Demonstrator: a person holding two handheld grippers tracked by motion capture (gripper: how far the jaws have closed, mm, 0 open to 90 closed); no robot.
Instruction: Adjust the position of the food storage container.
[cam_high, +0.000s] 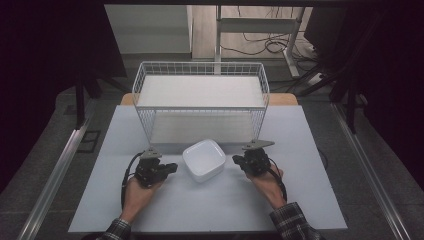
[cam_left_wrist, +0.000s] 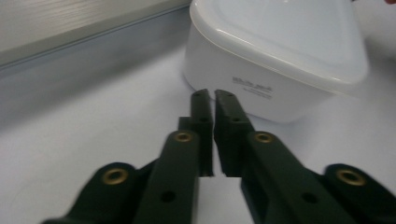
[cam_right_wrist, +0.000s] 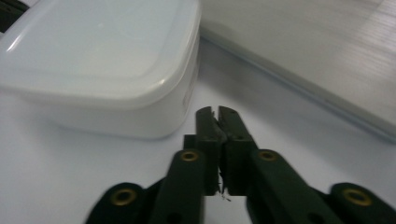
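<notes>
White lidded container (cam_high: 203, 159) sits on the table (cam_high: 300, 135), just near of the wire basket (cam_high: 200, 95), lid on. Left tongs (cam_high: 169, 168) lie just left of it, right tongs (cam_high: 237, 160) just right, neither touching it; both pairs have jaws pressed together, holding nothing

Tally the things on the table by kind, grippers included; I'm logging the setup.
Lidded white container: 1
White wire basket: 1
Black grippers: 2, left gripper and right gripper
Total: 4
</notes>
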